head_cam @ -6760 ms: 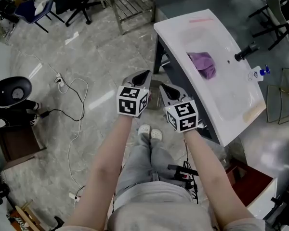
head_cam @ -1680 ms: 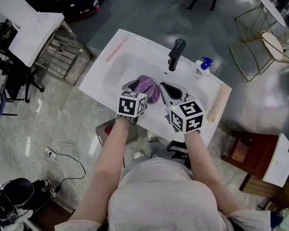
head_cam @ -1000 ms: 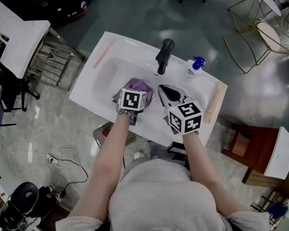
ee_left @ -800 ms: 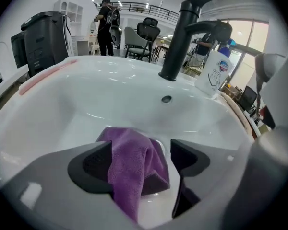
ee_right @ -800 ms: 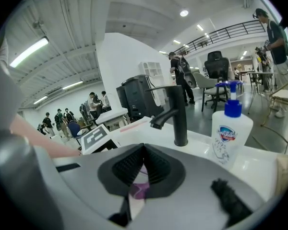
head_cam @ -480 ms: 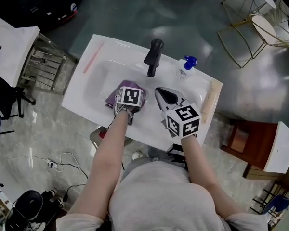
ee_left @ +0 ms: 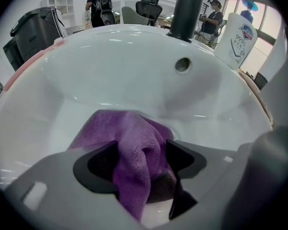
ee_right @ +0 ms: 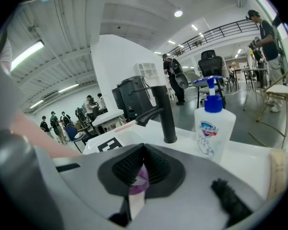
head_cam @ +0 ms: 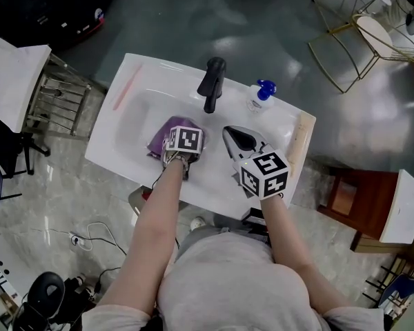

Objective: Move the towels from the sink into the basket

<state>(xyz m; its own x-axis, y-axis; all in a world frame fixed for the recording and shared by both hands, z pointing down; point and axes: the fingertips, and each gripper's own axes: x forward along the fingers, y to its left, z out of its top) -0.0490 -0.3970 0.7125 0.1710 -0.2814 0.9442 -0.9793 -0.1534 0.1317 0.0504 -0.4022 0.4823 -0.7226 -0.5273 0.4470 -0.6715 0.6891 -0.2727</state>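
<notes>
Clamping a fold of the purple towel (ee_left: 129, 133), the left gripper (ee_left: 143, 159) sits low in the white sink (head_cam: 127, 92), where the towel lies in the basin. The right gripper (head_cam: 229, 132) hovers over the rim, jaws pressed together on nothing. Behind it stand the black faucet (ee_right: 164, 114) and a blue-pump soap bottle (ee_right: 212, 133), its label print unreadable.

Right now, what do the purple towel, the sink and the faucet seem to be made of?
The purple towel looks like soft microfibre or terry: fuzzy nap, limp folds. The sink seems glazed ceramic: white, glossy highlights. The faucet is probably matte black-coated metal: little glare.
</notes>
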